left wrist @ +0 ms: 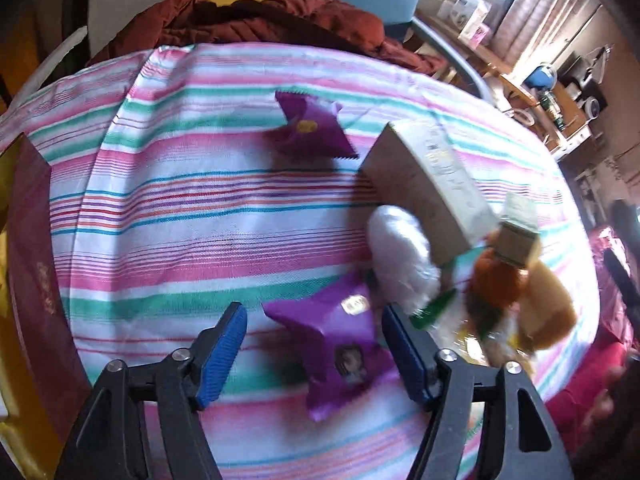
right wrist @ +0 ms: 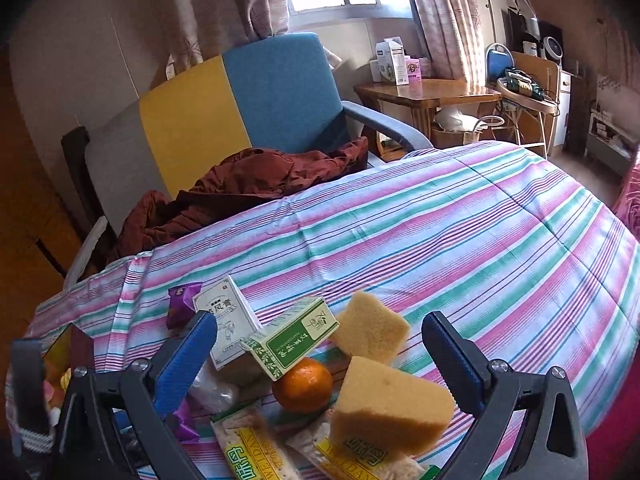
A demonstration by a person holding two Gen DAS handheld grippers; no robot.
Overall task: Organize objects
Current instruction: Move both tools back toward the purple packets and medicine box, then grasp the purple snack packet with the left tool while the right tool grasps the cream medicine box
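Note:
In the left wrist view my left gripper [left wrist: 314, 354] is open and empty, its blue pads either side of a purple snack packet [left wrist: 340, 340] lying on the striped cloth [left wrist: 180, 208]. A second purple packet [left wrist: 310, 128] lies farther off. A beige box [left wrist: 424, 184], a white wrapped bundle [left wrist: 400, 260] and an orange [left wrist: 498, 280] sit to the right. In the right wrist view my right gripper [right wrist: 320, 360] is open and empty above an orange [right wrist: 306, 384], a green-and-white box [right wrist: 292, 336], two yellow sponges [right wrist: 384, 396] and cracker packets [right wrist: 248, 452].
A dark red box [left wrist: 36, 280] stands at the left edge of the cloth. A chair [right wrist: 240, 96] with a brown jacket [right wrist: 248, 184] stands behind the table. A wooden desk [right wrist: 428, 96] with boxes is at the back right.

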